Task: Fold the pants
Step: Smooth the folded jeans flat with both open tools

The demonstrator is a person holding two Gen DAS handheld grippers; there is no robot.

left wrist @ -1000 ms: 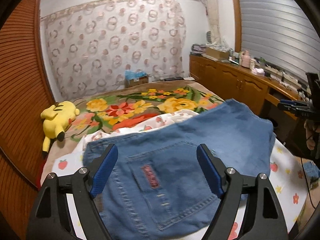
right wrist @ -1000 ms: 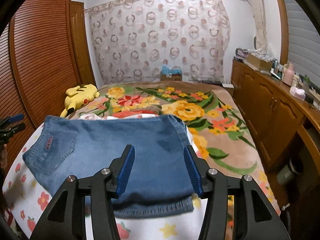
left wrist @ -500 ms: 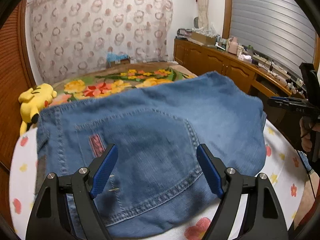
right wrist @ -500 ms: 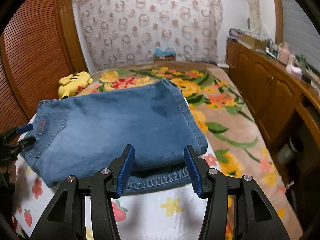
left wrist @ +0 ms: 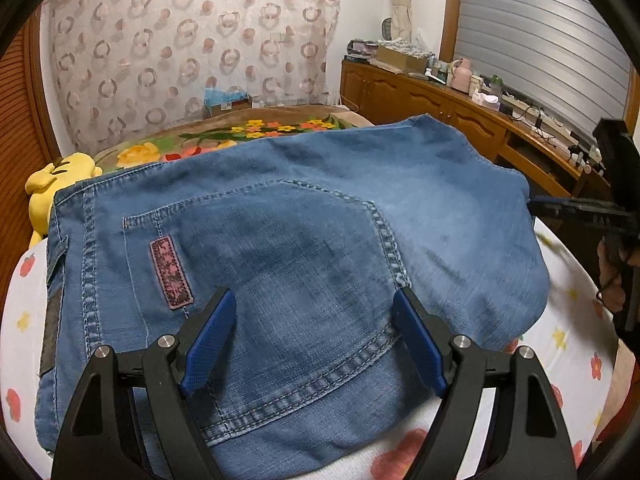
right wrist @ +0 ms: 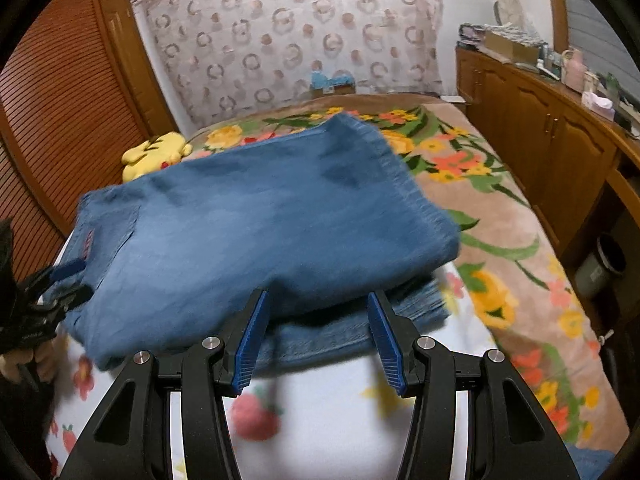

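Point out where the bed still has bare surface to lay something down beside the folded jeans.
Free: the floral blanket between the jeans and the wooden cabinets, and the white printed cover near the right gripper. Crowded: the far-left corner, where the yellow plush lies against the jeans.
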